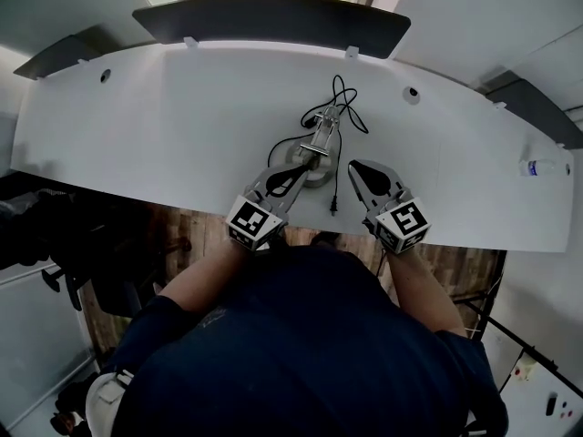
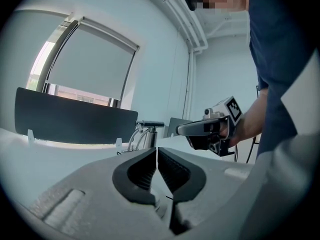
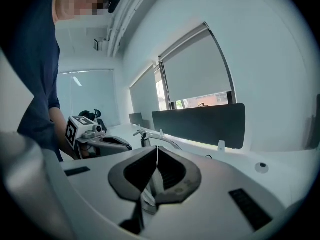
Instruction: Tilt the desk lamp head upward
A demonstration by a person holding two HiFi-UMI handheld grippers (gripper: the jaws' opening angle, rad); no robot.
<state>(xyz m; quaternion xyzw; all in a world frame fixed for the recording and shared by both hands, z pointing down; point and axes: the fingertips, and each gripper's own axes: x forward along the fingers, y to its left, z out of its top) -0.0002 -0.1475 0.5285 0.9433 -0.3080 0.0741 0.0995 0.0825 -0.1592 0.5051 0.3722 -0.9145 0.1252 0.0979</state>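
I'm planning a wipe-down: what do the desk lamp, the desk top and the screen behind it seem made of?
Desk lamp: probably metal, silvery, with glints on arm and round base. Desk top: smooth matte white, grainless, likely laminate. Screen: dark grey, dull, no reflections; perhaps fabric or felt, but that stays unsure.

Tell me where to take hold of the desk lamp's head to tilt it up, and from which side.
Take the slim lamp head near its far free end, away from the post above the round base. It lies thin and roughly level, pointing away from the person, so the right tool, now shut, should probably open and come in from the right side.
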